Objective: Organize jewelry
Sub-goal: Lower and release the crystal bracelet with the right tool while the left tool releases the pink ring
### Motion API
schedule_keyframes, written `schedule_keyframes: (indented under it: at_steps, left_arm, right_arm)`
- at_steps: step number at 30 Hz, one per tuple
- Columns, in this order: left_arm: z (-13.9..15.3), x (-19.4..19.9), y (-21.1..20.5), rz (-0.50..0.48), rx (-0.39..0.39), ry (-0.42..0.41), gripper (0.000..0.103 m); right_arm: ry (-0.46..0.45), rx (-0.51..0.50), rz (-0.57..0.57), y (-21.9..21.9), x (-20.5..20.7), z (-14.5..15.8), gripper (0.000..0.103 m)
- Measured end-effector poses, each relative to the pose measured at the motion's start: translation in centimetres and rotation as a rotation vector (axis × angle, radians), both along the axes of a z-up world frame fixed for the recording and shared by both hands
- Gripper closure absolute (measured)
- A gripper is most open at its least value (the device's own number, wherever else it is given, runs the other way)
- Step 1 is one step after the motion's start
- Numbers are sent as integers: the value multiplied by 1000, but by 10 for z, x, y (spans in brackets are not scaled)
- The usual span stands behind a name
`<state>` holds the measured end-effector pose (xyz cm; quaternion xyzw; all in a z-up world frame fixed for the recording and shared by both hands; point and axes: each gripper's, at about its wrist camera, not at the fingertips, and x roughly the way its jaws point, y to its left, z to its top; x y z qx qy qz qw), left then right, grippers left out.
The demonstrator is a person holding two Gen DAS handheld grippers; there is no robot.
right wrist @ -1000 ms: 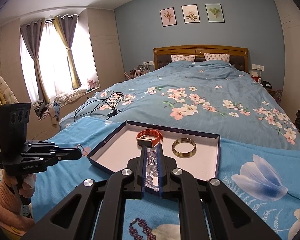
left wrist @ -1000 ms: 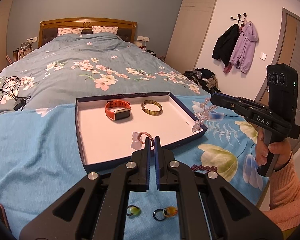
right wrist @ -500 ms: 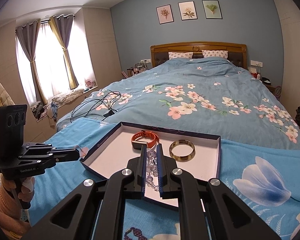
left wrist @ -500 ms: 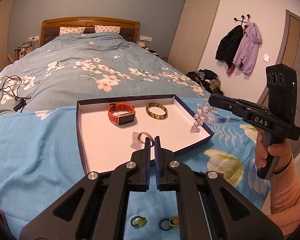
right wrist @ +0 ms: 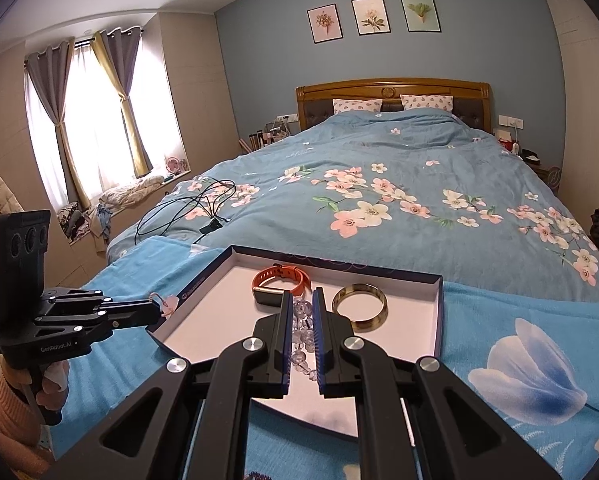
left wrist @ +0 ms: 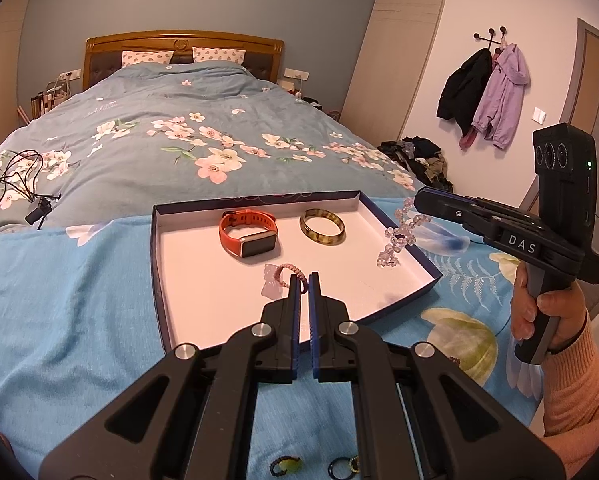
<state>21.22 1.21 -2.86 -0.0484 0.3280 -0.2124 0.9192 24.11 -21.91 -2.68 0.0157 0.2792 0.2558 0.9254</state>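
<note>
Both tongs now farther over the tray vs 1 s ago, each w/ a bracelet pinched.

Right tongs point(right wrist: 301, 312) nearly closed on crystal bead bracelet point(left wrist: 397, 238), dangling just over tray point(left wrist: 157, 264) rim at 3 o'clock. Left tongs point(left wrist: 304, 284) nearly closed on pink cord bracelet point(left wrist: 285, 276), above tray centre, 6 o'clock of orange watch point(left wrist: 249, 236) & bangle point(left wrist: 322, 227). Tip: lower beads past rim onto bare floor, clear of bangle, then open slowly so the strand doesn't snag or slide off.
</note>
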Motion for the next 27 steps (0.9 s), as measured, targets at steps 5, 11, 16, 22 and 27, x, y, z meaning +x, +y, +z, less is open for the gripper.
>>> schedule_keyframes:
  at_steps: [5,11,16,22,27]
  left_arm:
    - [-4,11,-1,7,5,9,99]
    - [-8,20,-2,10,2,23,99]
    - [-13,28,-3,17,10,35,99]
    - [-18,35,-3,23,4,53,99]
    - [-21,41,-3,29,6,64,99]
  right_arm:
    - [8,1,-3,2,4,-3,95]
    - [25,-7,-11,6,15,-9,95]
    - [36,-10,-14,8,21,-14,95]
    - [45,-12,-15,8,27,-16,95]
    - [53,-12,-11,10,33,-19,95]
